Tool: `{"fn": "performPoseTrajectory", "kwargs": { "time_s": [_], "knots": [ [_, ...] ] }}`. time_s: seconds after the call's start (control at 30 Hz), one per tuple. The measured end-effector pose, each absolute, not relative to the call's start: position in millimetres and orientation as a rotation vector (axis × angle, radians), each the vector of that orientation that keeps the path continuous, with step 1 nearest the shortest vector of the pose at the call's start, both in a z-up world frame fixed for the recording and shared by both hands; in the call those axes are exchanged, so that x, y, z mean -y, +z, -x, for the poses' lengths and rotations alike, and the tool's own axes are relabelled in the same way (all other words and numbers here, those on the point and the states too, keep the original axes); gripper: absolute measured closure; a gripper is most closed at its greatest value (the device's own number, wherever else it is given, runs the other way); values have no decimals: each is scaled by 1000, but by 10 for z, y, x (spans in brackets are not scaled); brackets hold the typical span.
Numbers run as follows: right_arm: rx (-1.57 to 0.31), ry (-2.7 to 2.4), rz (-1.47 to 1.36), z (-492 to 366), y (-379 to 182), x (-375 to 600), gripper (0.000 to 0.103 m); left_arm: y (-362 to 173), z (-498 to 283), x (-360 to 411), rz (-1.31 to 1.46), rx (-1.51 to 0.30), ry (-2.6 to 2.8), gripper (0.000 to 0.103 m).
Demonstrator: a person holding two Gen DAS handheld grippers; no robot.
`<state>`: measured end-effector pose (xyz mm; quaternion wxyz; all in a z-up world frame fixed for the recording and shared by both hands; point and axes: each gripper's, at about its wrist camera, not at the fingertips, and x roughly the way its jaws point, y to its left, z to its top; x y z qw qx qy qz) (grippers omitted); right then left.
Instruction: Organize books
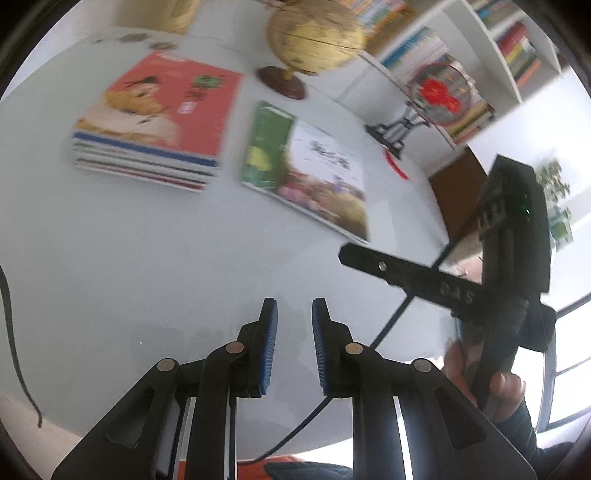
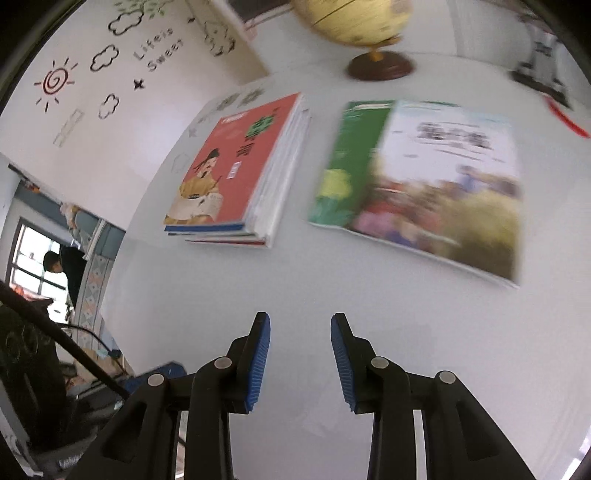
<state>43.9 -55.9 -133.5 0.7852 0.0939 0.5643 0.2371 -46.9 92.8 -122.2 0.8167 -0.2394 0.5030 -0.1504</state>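
Observation:
A stack of books with a red cover on top (image 1: 155, 122) (image 2: 236, 166) lies on the white table. A single book with a green and white cover (image 1: 306, 170) (image 2: 424, 184) lies flat to its right, apart from the stack. My left gripper (image 1: 294, 310) is open and empty, above the bare table short of both. My right gripper (image 2: 300, 325) is open and empty, also short of the books. The right gripper's body shows in the left wrist view (image 1: 498, 266), held in a hand.
A yellow globe (image 1: 314, 40) (image 2: 354, 18) on a brown base stands behind the books. A small red fan (image 1: 439, 92) stands at the table's far right. Bookshelves (image 1: 509, 48) fill the wall beyond. The white table (image 1: 110, 258) ends at a wall with drawings (image 2: 103, 74).

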Motion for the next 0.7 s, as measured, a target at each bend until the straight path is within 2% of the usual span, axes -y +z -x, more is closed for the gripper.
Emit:
{"fn": "performPoseTrajectory", "kwargs": {
  "time_s": [0.17, 0.23, 0.3, 0.33, 0.7],
  "knots": [
    [-1153, 443, -224, -114, -1045, 1129, 70, -1010, 577, -488, 477, -1034, -377, 86],
    [-1124, 420, -248, -3, -913, 1336, 69, -943, 633, -351, 466, -1022, -387, 81],
    [-1097, 410, -277, 114, -815, 1511, 59, -875, 692, -234, 462, -1006, -395, 81],
    [-1084, 401, -284, 170, -784, 1579, 57, -839, 719, -172, 459, -999, -399, 81],
    [-1005, 333, -328, 477, -675, 1965, 57, -623, 768, 89, 378, -946, -370, 81]
  ]
}}
